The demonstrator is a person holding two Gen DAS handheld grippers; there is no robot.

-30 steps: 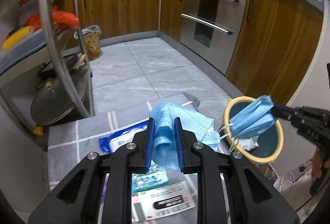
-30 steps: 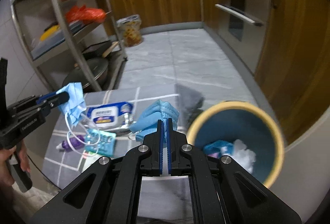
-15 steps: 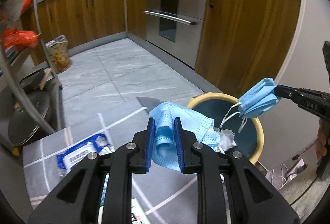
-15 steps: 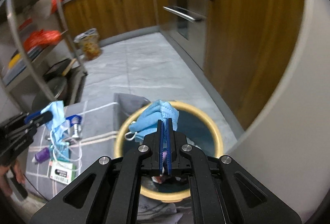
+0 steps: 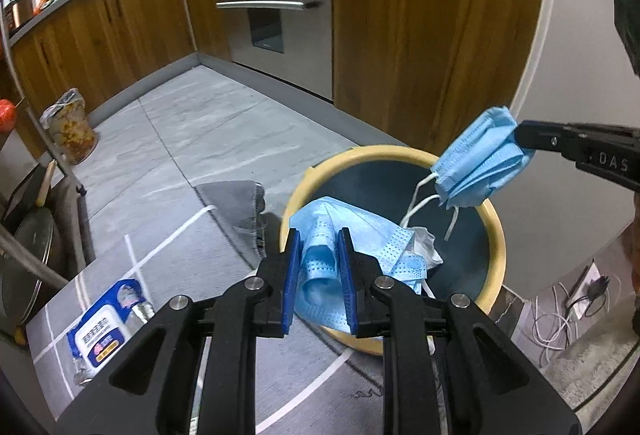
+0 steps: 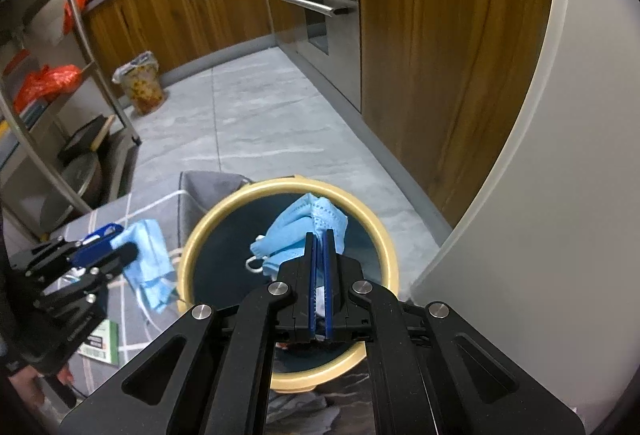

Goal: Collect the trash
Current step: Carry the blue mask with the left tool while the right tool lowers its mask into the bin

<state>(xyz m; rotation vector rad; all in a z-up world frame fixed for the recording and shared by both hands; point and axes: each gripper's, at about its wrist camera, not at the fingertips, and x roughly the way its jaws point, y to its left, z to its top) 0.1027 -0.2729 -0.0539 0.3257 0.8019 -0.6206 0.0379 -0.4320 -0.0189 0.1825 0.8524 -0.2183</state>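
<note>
My left gripper [image 5: 318, 241] is shut on a crumpled blue face mask [image 5: 360, 235] and holds it at the near left rim of the round bin [image 5: 304, 183], which has a yellow rim and dark blue inside. My right gripper [image 6: 320, 239] is shut on a second blue face mask [image 6: 304, 225] and holds it over the bin's opening [image 6: 224, 219]. In the left wrist view that mask [image 5: 480, 167] hangs from the right gripper [image 5: 520, 139] above the bin's far right rim, ear loops dangling. White crumpled trash [image 5: 426, 241] lies inside the bin.
A grey checked cloth [image 5: 168, 275] covers the table left of the bin, with a wet-wipes pack [image 5: 104, 331] and a printed card [image 6: 102, 343] on it. Wooden cabinets [image 5: 420, 27] and an oven stand beyond. A metal shelf rack [image 6: 80, 47] is at the left. Cables [image 5: 560, 319] lie on the floor.
Both grippers have moved right toward the bin with their masks. The right gripper's mask now hangs over the bin opening; the left gripper's mask has reached the bin's near rim.
</note>
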